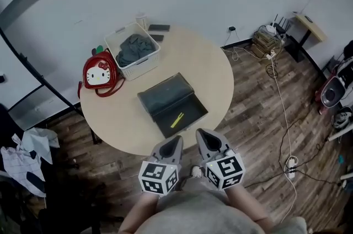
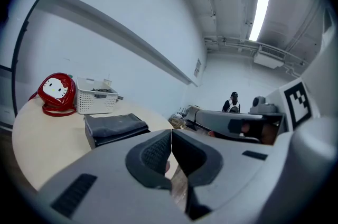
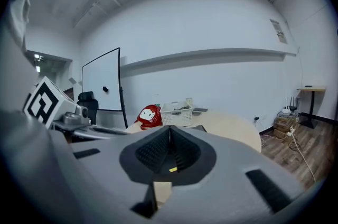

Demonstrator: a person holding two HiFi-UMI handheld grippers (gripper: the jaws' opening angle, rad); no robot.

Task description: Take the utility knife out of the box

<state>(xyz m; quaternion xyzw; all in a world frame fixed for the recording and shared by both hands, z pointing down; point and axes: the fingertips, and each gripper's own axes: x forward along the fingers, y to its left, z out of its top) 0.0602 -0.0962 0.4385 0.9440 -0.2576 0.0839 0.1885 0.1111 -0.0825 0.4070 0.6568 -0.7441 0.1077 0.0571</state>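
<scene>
On the round bench (image 1: 215, 70), seen whole only in the head view, a red bag (image 1: 101, 74) printed with a white cat face is set at the left, just beside a white basket (image 1: 134, 51) in which grey cloth is piled. Near the middle a dark box (image 1: 172, 104) lies open, and the yellow utility knife (image 1: 177, 120) is seen lying inside its lower tray, a detail made plain by neither gripper view. At the bench's near edge the left hand-held gripper (image 1: 174, 143) and the right hand-held gripper (image 1: 206, 137) are held side by side. Each has its jaws pressed together with nothing gripped, as is confirmed in their own views. A distant person (image 2: 231, 103) is shown only in the left gripper view, a whiteboard (image 3: 100, 80) only in the right. A wall placard (image 3: 278, 31) is too small to be read.
</scene>
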